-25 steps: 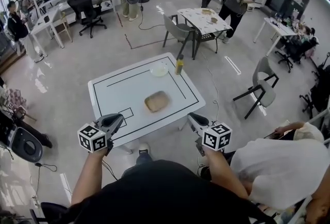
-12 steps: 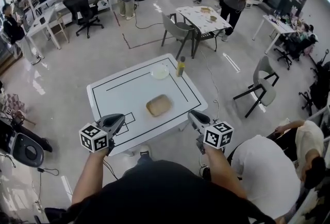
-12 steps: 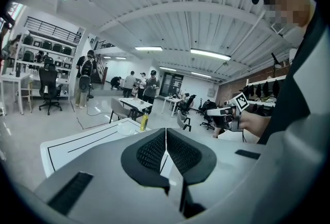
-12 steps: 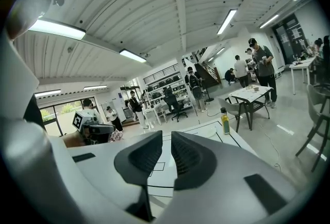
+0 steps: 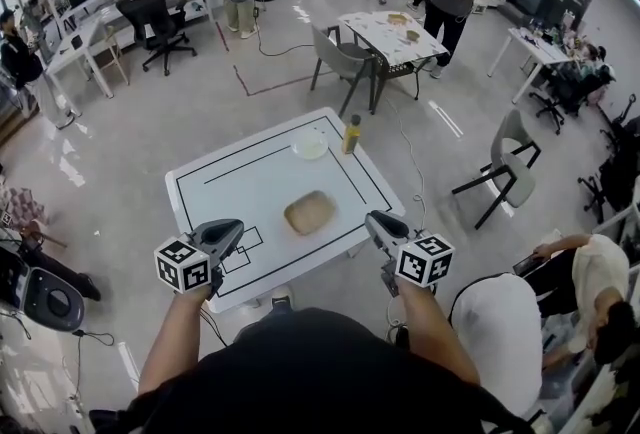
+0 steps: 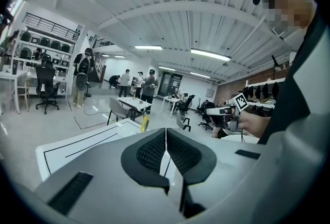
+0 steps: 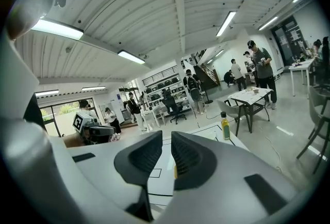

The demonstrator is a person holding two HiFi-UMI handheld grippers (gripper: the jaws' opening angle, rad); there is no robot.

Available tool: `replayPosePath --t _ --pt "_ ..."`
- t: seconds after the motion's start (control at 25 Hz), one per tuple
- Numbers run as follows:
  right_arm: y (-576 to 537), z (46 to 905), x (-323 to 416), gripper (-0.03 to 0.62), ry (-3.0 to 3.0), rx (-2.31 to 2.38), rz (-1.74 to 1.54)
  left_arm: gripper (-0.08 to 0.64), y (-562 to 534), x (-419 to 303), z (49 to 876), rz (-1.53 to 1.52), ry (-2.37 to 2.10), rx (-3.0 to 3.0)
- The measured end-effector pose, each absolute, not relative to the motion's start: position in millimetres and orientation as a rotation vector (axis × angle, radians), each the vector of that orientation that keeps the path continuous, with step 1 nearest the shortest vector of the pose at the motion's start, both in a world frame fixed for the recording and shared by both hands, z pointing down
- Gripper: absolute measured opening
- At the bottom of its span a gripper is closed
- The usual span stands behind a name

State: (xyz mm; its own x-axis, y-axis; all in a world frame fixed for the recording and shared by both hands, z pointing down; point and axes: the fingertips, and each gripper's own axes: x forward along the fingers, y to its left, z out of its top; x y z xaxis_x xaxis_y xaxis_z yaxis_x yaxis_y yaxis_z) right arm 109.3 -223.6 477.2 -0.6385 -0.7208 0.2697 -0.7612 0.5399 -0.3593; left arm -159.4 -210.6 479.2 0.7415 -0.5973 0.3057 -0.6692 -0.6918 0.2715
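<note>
Just tan tray [image 5: 309, 212], yellow-filled bottle [image 5: 351, 134]

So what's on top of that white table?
A tan tray-like thing lies in the middle, with a pale bowl and a yellow bottle near the far edge. The left gripper covers a bit of the table's near edge; the bowl's inside is too small to tell.

Desk [image 5: 250, 184]: white, thin blk outline + small blk square near corner. Bread-like piece [image 5: 309, 212]: tan-brown. Plate [image 5: 309, 143]: pale white. Bottle [image 5: 351, 134]: yellow, dark cap. Left tool [image 5: 231, 226] & right tool [image 5: 374, 220]: grey bodies, blk dimpled pads [image 6: 152, 153]; cubes white w/ blk square markers. Floor [image 5: 120, 152]: lt grey, glossy.
</note>
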Motion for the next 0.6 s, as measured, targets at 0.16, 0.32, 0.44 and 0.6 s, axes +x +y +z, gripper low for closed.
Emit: replayPosePath --t 0.16,0.32,0.44,0.6 --pt "-239 478 107 0.067 -2.692 1.296 0.685 0.028 -225 -159 483 0.274 -0.966 2.579" --pt "-251 481 109 0.063 -2.690 1.298 0.693 0.028 -238 -157 487 0.284 -0.953 2.575" --pt "-259 483 112 0.048 -2.684 1.310 0.715 0.028 -247 -156 488 0.290 -0.944 2.573" --pt "-271 488 116 0.028 -2.691 1.333 0.744 0.028 -260 -153 489 0.295 -0.934 2.573"
